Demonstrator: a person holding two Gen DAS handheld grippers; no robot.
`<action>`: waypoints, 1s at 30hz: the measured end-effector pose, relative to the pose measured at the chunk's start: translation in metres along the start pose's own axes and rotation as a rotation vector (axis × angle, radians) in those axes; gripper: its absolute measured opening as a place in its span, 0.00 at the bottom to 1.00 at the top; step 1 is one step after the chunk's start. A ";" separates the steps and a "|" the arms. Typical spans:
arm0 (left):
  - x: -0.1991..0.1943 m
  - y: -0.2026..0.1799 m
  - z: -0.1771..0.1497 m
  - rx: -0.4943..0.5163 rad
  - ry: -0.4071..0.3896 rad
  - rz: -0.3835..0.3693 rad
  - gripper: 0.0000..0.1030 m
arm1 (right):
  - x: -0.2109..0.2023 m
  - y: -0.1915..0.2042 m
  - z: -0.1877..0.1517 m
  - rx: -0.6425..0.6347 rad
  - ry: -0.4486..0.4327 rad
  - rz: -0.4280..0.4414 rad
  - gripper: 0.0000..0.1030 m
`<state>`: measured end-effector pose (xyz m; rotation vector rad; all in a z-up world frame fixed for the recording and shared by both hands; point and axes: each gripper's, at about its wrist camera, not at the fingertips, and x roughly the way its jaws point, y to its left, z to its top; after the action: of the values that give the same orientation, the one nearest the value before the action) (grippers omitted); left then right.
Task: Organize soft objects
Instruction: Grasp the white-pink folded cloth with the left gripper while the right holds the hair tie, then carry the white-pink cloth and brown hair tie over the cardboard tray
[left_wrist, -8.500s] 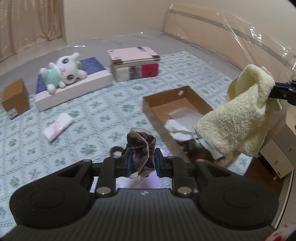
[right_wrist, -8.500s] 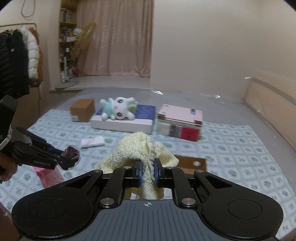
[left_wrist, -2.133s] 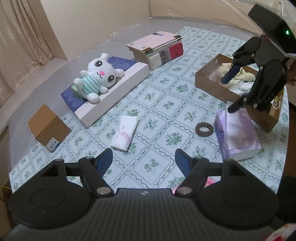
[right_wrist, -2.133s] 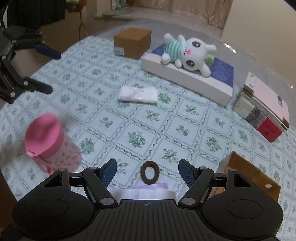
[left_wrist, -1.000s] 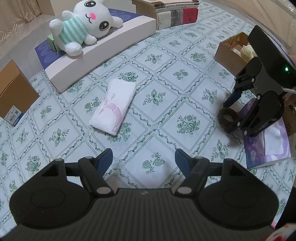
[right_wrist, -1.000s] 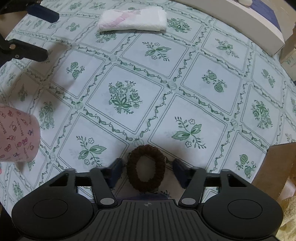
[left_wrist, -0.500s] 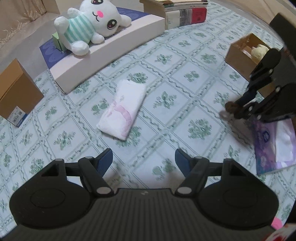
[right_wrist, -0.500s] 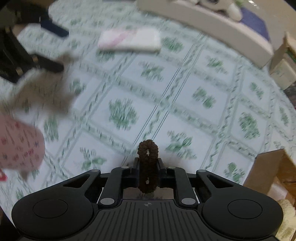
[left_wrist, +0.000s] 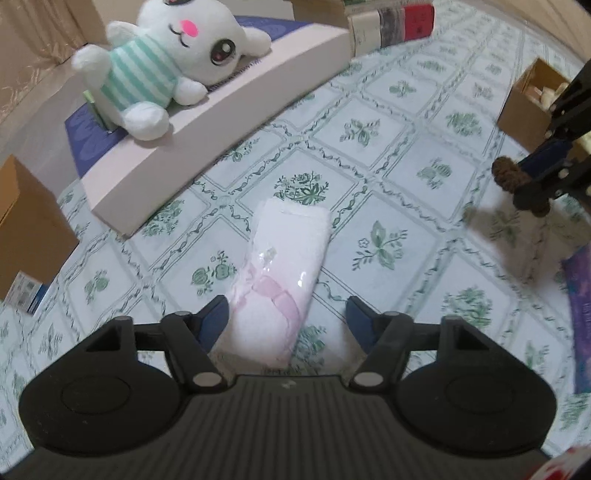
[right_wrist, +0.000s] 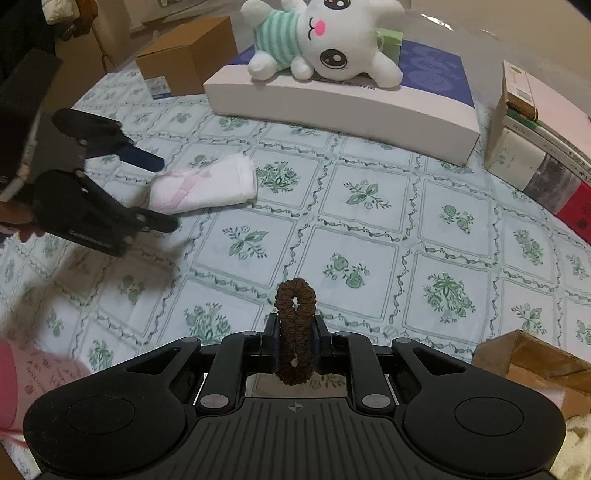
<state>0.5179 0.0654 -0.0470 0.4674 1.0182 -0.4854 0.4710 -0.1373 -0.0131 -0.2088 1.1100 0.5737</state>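
The right gripper (right_wrist: 295, 328) has its 2 fingers pressed tight on a brown hair scrunchie (right_wrist: 295, 325), which stands upright between the pads, its upper loop poking above the fingertips and its lower end hanging below them, clear of the patterned cloth (right_wrist: 354, 266). The left gripper (left_wrist: 288, 314) is spread wide with nothing held; a folded white-and-pink towel (left_wrist: 280, 273) in clear wrapping lies on the cloth between its 2 fingers, the near end by the left finger (left_wrist: 212, 321), the far end reaching well past the fingertips. Beyond the fingertips, to the left, a white plush bunny (left_wrist: 162, 62) in a striped green shirt lies on a flat white box (left_wrist: 221, 122). Far right of the fingers stands an open cardboard box (left_wrist: 524, 107).
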 end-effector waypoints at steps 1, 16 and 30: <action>0.005 0.000 0.001 0.009 0.006 0.002 0.61 | 0.002 0.000 0.000 0.003 -0.006 0.003 0.16; 0.006 0.006 0.003 -0.057 0.061 0.037 0.17 | 0.005 -0.003 -0.013 0.047 -0.046 0.040 0.16; -0.136 -0.011 -0.038 -0.314 -0.038 0.089 0.16 | -0.091 0.049 -0.059 0.073 -0.158 0.047 0.16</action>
<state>0.4259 0.1005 0.0544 0.2212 1.0113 -0.2473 0.3696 -0.1526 0.0476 -0.0728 0.9831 0.5800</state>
